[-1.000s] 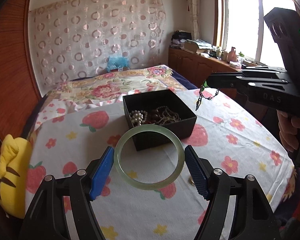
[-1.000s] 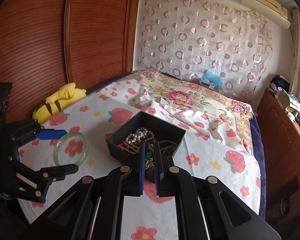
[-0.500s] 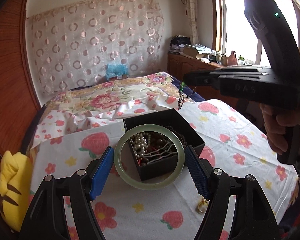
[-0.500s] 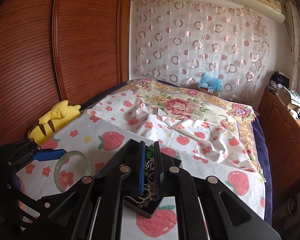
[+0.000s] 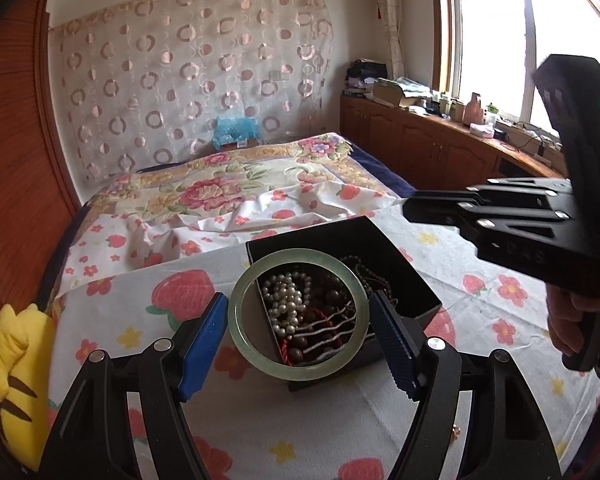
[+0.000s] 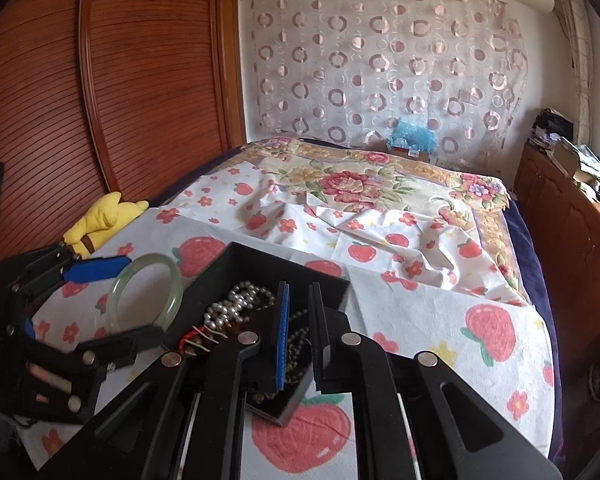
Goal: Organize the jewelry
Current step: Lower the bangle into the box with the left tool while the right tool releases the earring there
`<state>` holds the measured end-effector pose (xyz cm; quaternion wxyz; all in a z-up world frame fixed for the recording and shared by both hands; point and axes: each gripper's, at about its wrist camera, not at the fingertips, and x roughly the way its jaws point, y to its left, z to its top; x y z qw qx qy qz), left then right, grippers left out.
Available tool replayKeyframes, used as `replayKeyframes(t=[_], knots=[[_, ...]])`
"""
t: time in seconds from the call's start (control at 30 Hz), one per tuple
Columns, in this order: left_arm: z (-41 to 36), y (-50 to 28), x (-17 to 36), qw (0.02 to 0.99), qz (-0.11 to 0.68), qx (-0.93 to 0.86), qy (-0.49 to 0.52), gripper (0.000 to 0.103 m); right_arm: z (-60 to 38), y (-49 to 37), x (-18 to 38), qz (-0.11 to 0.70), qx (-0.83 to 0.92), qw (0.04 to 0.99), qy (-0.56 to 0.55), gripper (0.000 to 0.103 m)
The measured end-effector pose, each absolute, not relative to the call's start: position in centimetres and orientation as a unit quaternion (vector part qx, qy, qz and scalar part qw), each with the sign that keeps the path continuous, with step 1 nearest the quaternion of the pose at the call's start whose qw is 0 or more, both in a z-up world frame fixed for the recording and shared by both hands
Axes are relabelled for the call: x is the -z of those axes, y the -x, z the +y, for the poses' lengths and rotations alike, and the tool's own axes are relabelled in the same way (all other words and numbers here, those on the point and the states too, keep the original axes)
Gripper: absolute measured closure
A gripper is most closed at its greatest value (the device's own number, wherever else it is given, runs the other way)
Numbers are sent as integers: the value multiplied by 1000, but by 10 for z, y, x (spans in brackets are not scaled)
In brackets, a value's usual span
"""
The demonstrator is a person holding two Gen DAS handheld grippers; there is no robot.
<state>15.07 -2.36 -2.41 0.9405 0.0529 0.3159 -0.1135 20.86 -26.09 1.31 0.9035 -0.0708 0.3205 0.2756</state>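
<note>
My left gripper [image 5: 298, 320] is shut on a pale green jade bangle [image 5: 296, 255], clamped flat between the blue pads and held over the near-left part of a black box [image 5: 320, 242]. The box holds pearls [image 5: 286, 296], dark beads and chains. In the right wrist view the same bangle [image 6: 176, 294] hangs at the left edge of the box [image 6: 216, 276]. My right gripper [image 6: 298, 320] is low over the box and its jaws are opening. A narrow gap shows between the pads with nothing pinched in it, only a chain lying in the box below. Nothing hangs from the right gripper's tip [image 5: 410, 205].
The box stands on a strawberry-print cloth [image 5: 160, 292] spread over a bed. A yellow plush toy [image 5: 16, 360] lies at the cloth's left edge by the wooden wardrobe. A cluttered wooden cabinet [image 5: 440, 148] runs under the window at the right. A hand [image 5: 572, 320] grips the right gripper's handle.
The left gripper carried the bangle forward until it hangs over the box. The right gripper came down to the box, its jaws parted a little, and the green-pendant chain no longer hangs from it.
</note>
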Motion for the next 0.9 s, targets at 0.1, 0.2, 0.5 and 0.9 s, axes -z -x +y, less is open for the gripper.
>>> replayKeyframes(t=[0.1,0.2,0.5,0.9], knots=[[-29,-165,27,938,323,109,-59,34,-269,-202,-6,321,-268,905,72,86],[-35,-177,30,936,330,102,-63,34,-277,-195,1,323,-265,906,73,85],[-48,-203,41,930,349,91,-70,34,-295,-173,22,331,-264,904,61,85],[-58,-175,29,939,320,96,-82,18,-288,-131,27,323,-282,901,68,83]])
